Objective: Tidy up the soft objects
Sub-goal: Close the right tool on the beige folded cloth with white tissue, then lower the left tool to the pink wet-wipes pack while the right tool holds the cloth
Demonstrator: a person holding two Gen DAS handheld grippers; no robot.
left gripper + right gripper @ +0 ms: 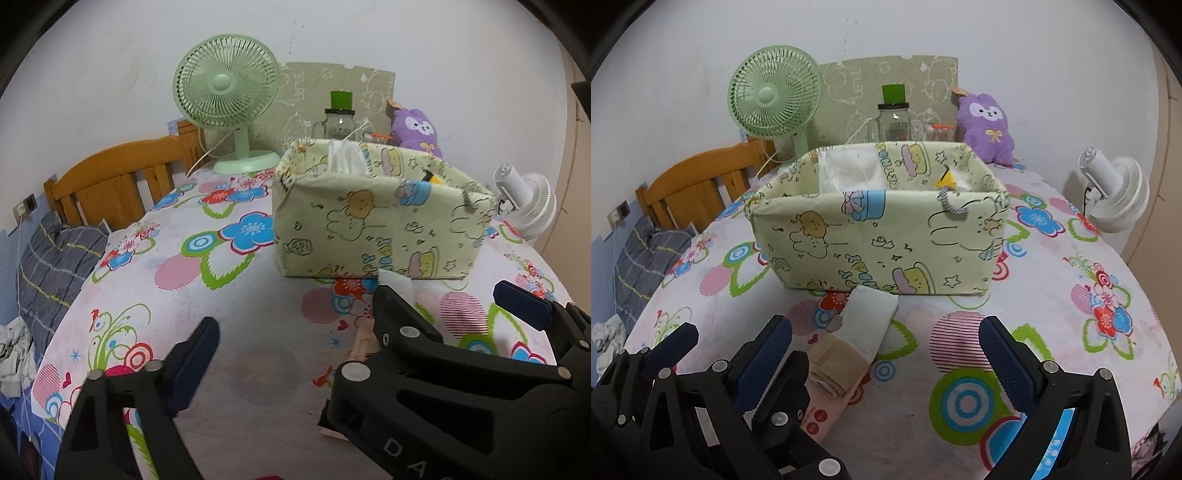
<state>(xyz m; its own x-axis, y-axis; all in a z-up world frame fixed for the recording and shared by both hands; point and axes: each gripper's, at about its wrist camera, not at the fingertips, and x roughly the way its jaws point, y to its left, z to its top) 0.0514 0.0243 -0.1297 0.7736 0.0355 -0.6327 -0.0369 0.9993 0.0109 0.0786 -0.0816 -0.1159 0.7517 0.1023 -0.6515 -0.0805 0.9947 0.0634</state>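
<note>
A folded white cloth (868, 321) with a beige band (834, 360) lies on the flowered tablecloth (960, 295), just in front of an open box (879, 236) wrapped in pale green cartoon paper. My right gripper (886, 332) is open, with the cloth between its fingers, nearer the left one, and no pad touching it. My left gripper (295, 317) is open over bare tablecloth to the left of the cloth; only a white corner (397, 280) shows there. The two grippers' inner fingers overlap in both views. A purple plush (988, 129) leans on the wall behind the box (369, 229).
A green fan (225, 99), a glass jar with a green lid (340, 118) and a white fan (532, 206) stand at the back. A pink packet (823, 413) lies under the cloth. Left of the table are a wooden headboard (110, 184) and grey bedding (51, 258).
</note>
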